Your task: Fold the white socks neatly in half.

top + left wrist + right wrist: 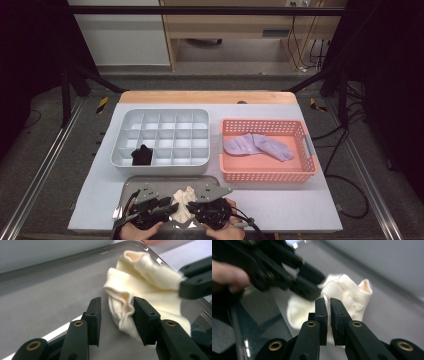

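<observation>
Both grippers meet low in the high view: my left gripper [167, 206] and right gripper [192, 207] sit at a cream sock [184, 202] lying on the grey tray [131, 183] nearest me. From the left gripper view, I see its jaws half open, one pad against the sock's [140, 292] cuff, nothing clamped. Through the right gripper view, my jaws are nearly closed, pinching a thin fold of the sock [347, 293].
</observation>
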### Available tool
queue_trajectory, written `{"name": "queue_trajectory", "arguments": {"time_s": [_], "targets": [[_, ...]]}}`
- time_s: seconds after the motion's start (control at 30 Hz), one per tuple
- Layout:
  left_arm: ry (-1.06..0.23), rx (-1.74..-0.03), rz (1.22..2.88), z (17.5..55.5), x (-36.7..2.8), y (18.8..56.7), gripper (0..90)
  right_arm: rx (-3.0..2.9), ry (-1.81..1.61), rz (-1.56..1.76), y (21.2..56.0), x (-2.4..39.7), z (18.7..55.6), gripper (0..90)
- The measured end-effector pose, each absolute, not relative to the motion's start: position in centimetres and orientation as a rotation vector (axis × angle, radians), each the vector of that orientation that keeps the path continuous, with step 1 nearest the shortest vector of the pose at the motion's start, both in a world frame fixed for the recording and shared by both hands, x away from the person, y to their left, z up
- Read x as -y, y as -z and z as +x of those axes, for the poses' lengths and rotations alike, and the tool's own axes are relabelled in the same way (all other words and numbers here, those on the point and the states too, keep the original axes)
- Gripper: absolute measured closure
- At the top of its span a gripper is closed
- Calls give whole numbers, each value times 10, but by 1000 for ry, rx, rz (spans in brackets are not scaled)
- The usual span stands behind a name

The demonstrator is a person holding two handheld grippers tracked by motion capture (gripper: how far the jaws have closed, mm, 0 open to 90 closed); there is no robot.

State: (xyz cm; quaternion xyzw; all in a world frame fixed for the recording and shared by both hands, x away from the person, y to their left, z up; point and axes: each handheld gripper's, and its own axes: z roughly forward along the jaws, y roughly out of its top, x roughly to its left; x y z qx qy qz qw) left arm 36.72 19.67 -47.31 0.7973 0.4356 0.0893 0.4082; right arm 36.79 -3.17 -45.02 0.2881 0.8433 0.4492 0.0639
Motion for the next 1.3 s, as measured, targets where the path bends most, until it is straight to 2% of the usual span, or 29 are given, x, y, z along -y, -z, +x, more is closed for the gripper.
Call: {"name": "queue_trajectory", "arguments": {"time_s": [0.17, 0.33, 0.4, 0.43, 0.47, 0.8, 1.03, 1.3], "targets": [[-204, -1091, 2007, 370, -195, 475, 638, -2556, -1415, 830, 444, 27, 368, 843], [-199, -1078, 2019, 371, -195, 475, 645, -2563, -1384, 862, 446, 30, 371, 805], [-206, -1073, 2023, 371, -194, 475, 645, -2541, -1392, 897, 445, 37, 373, 811], [-212, -1071, 2023, 372, -192, 475, 645, -2547, -1385, 933, 444, 42, 376, 854], [-216, -1068, 2025, 373, -192, 475, 645, -2544, -1378, 935, 444, 42, 377, 861], [-223, -1056, 2034, 378, -184, 475, 651, -2519, -1470, 872, 433, 36, 377, 867], [-170, -1078, 1977, 381, -191, 474, 671, -2625, -1410, 822, 455, 21, 372, 866], [-174, -1106, 1911, 381, -203, 466, 719, -2633, -1404, 817, 460, 18, 372, 866]]}}
